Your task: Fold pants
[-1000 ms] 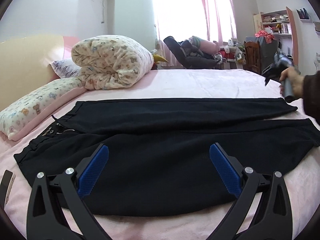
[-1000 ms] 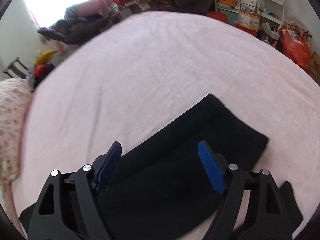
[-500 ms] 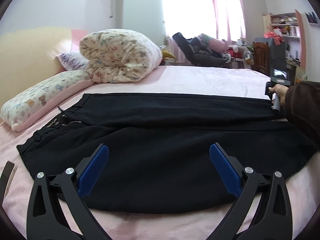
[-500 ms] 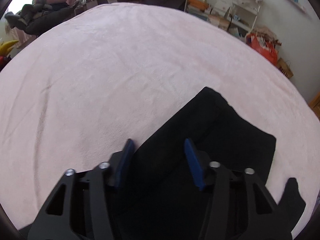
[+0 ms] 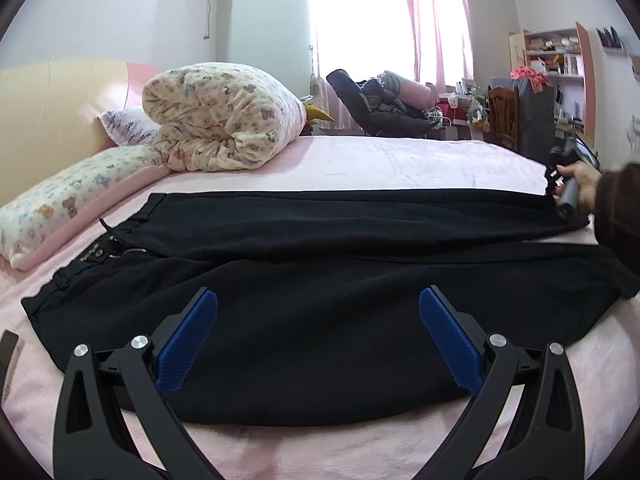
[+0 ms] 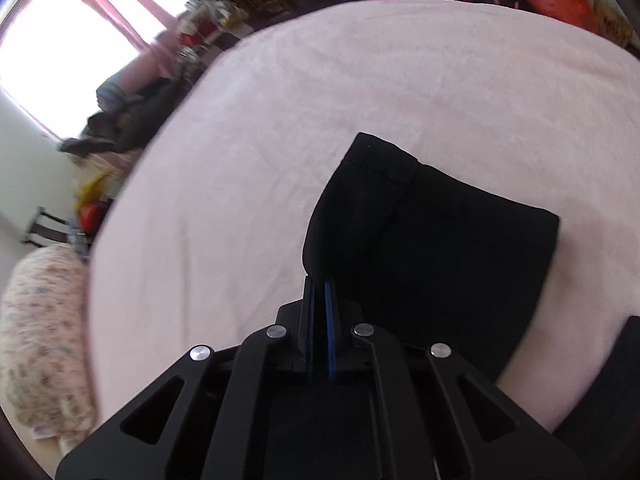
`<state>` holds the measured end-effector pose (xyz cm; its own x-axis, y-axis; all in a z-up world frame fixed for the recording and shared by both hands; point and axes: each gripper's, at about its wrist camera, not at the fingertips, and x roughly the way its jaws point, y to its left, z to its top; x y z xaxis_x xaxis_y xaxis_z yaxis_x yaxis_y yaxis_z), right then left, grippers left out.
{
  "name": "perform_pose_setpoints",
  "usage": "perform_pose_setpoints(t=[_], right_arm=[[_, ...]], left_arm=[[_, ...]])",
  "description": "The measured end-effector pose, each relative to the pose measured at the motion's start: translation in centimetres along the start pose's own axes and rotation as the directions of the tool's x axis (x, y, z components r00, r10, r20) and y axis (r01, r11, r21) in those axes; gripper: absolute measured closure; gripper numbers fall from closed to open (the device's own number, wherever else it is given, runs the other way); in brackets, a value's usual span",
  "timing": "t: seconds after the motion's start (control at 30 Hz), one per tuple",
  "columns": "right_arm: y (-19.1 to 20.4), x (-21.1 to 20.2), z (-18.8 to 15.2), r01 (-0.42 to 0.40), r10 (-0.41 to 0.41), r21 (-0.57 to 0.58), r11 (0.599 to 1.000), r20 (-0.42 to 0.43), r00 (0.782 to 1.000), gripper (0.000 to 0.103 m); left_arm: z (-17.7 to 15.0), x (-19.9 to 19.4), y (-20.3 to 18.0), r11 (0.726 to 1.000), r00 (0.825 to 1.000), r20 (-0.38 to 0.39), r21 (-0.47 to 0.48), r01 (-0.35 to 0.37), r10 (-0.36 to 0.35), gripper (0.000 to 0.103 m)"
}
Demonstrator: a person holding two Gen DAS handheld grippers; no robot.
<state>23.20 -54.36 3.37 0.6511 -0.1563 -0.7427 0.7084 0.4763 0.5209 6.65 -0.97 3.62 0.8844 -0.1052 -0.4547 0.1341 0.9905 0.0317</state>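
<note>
Nearest: left hand-held gripper (image 5: 318,334) spread wide, hovering over the near leg of the black pants (image 5: 320,320), gripping nothing. Pants laid flat across the pink bed (image 5: 400,160), waistband left, cuffs right. Right hand-held gripper (image 6: 318,300) clamped on the far leg's cuff, fabric pinched between blue pads (image 6: 329,320). Farther back-left: rolled quilt (image 5: 224,120), pillow (image 5: 68,204).
</note>
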Motion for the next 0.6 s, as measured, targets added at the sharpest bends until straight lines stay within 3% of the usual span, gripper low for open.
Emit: perform_pose_setpoints(t=[0.13,0.33,0.4,0.43,0.6], right_arm=[[-1.1,-3.5,-0.5,-0.109,0.109,-0.007,0.994,0.007,0.994,0.099],[-2.6,-9.5,-2.9,-0.229,0.232,-0.097,0.969,0.023,0.972,0.099],[-3.6,-11.7,-4.6,-0.268,0.275,-0.146,0.952,0.028,0.961,0.099],[-4.3,-12.6,-5.4,-0.289,0.297,-0.161,0.944,0.030,0.954,0.099],[-10.0,-16.2,-10.2,-0.391,0.403,-0.174,0.904,0.035,0.915,0.099]], left_arm=[[0.2,0.0,1.5,0.993,0.998,-0.012,-0.104,0.060,-0.062,0.002],[0.5,0.4,5.1,0.948,0.991,-0.034,-0.300,0.111,-0.126,0.002],[0.4,0.7,6.8,0.914,0.987,-0.023,-0.383,0.135,-0.156,0.002],[0.3,0.8,7.9,0.885,0.983,-0.013,-0.438,0.159,-0.183,0.002],[1.2,1.4,11.6,0.790,0.974,-0.006,-0.586,0.179,-0.225,0.002]])
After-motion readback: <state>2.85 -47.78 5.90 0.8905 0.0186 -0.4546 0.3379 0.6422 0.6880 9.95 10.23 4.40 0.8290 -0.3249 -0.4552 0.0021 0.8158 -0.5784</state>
